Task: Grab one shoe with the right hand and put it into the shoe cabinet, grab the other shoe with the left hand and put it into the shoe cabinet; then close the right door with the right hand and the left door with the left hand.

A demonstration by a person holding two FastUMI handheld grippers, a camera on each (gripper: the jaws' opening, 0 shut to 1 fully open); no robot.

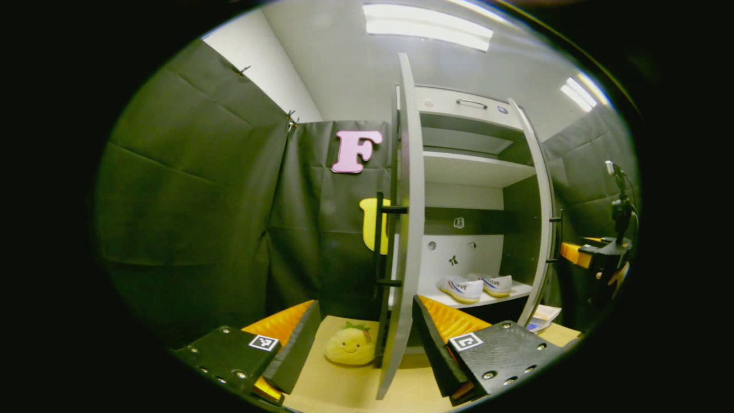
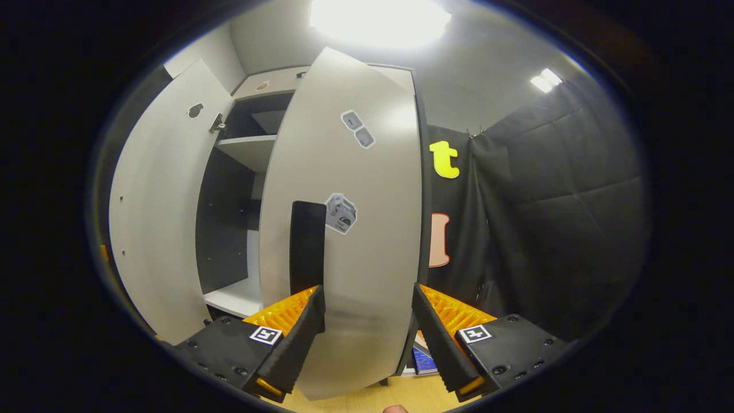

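left tongs [image 1: 367,344] wide, straddling left door [image 1: 404,229] | right tongs [image 2: 367,338] wide at right door [image 2: 350,241] | shoes [image 1: 475,285] shelved

Ceiling lights [image 2: 379,20] glare (fisheye-warped edges)

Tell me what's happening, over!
Both hand-held grippers open. Two shoes shelved inside cabinet. Right door half shut, left door open. Plush toy beside it.

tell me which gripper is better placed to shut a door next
Right: the right gripper is open directly against the right door, beside its handle. Both shoes are already shelved.
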